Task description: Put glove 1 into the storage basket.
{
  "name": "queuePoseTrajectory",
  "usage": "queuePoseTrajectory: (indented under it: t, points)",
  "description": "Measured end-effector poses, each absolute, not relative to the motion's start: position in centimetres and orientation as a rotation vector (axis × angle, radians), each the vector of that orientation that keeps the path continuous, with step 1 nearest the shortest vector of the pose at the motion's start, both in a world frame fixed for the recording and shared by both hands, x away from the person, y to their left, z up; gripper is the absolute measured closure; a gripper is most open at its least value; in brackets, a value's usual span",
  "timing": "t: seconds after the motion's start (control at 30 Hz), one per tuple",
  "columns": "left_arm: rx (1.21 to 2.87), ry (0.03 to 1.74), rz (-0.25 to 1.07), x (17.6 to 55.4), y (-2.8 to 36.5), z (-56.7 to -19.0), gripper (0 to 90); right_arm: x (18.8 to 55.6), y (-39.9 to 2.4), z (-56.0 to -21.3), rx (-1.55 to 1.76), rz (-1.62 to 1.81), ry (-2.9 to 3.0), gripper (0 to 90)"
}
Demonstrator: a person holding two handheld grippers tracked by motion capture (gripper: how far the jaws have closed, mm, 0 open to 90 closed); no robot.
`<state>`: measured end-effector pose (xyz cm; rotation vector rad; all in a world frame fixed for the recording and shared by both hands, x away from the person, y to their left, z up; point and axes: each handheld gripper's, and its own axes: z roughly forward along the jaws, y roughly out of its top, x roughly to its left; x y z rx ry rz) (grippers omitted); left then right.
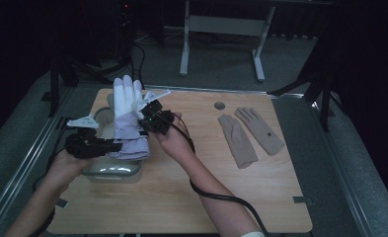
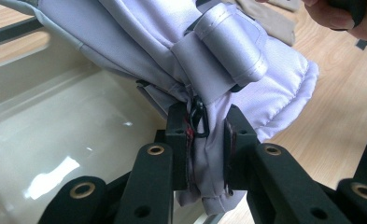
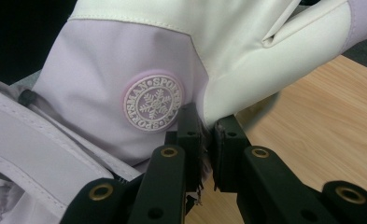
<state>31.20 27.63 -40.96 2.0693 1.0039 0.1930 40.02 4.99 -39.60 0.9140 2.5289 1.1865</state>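
A lilac and white ski glove (image 1: 127,113) hangs above a pale plastic tub (image 1: 113,172) at the table's left, fingers pointing away from me. My left gripper (image 1: 116,146) is shut on the bunched cuff. In the left gripper view the jaws of the left gripper (image 2: 204,127) pinch the cuff fabric of the glove (image 2: 246,70) beside a small black hook, over the tub (image 2: 55,140). My right gripper (image 1: 144,116) is shut on the glove's side near the thumb. In the right gripper view the right gripper (image 3: 208,127) clamps the glove (image 3: 125,70) just right of a round snowflake badge (image 3: 154,105).
Two flat beige gloves (image 1: 237,140) (image 1: 261,129) lie side by side on the right half of the wooden table (image 1: 191,163). A round grey hole plug (image 1: 219,105) sits near the far edge. A white metal stand (image 1: 221,24) is behind the table.
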Motion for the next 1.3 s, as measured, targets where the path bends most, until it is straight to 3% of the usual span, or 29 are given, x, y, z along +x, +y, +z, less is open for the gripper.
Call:
queuePoseTrajectory:
  t: [0.33, 0.73, 1.13, 1.3]
  points:
    - [2.056, 1.043, 0.183, 31.3, 30.2, -42.0, 76.4, 40.4, 8.2, -40.4, 0.889, 1.168, 2.554, 83.4]
    - [2.061, 1.115, 0.077, 32.1, 31.8, -45.7, 76.3, 41.2, 10.4, -44.0, 0.905, 1.08, 2.619, 83.4]
    - [2.116, 1.173, -0.059, 32.5, 31.3, -48.6, 74.7, 41.4, 11.5, -47.9, 0.915, 0.9, 2.751, 83.6]
    - [2.157, 1.205, -0.028, 32.4, 30.6, -48.6, 70.3, 41.6, 11.7, -48.6, 0.915, 0.876, 2.783, 81.8]
